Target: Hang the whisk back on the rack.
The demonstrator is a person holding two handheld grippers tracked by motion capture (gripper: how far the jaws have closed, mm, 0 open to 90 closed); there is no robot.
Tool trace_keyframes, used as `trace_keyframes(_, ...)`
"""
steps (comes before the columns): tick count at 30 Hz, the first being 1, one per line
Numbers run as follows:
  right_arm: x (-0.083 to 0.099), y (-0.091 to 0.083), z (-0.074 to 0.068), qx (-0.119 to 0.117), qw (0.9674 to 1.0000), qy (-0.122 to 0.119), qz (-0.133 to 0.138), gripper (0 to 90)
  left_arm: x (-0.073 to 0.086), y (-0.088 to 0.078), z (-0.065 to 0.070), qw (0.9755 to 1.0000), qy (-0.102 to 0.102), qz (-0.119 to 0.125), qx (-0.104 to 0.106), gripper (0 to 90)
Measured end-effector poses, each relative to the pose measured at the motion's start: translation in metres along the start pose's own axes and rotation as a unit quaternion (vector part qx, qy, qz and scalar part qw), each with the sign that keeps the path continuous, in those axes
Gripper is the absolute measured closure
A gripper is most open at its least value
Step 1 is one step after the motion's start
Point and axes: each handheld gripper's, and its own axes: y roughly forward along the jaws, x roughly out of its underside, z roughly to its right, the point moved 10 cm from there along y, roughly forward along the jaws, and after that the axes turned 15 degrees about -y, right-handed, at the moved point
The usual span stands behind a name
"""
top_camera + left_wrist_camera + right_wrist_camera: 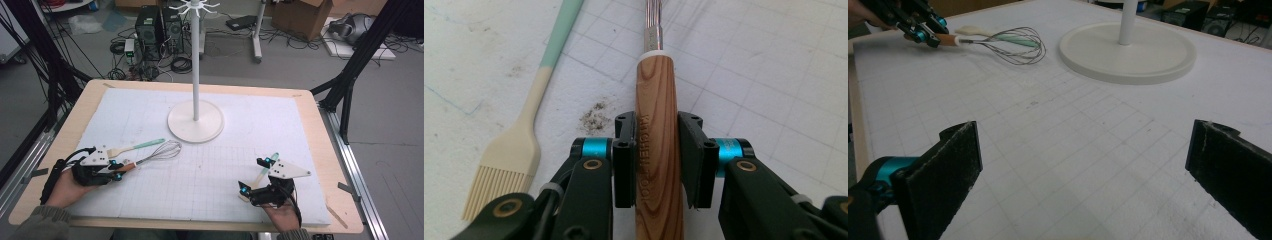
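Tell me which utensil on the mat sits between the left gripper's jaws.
The wooden-handled whisk, its handle between the left gripper pads. The pastry brush with the mint-green handle lies beside it, outside the jaws, untouched.

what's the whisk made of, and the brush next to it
Whisk: handle looks like varnished wood with clear grain and stamped lettering; thin shiny wires, probably steel. Brush: smooth matte cream head and bristles with a mint-green handle, likely silicone or plastic.

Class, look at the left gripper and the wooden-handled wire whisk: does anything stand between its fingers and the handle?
Nothing visible does. The left gripper straddles the wooden-handled wire whisk, a black finger at each side of the handle. The cream-and-mint silicone pastry brush lies apart, beside it.
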Motion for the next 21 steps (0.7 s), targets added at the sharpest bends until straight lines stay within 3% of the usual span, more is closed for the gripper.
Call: trace_keyframes(21, 0.0001, -0.0002, 0.0004, 0.001, 1.0000, -0.002, 0.000, 0.2, -0.0100, -0.0071, 0.0051, 0.9994, -0.004, 0.034, 0.010, 70.4)
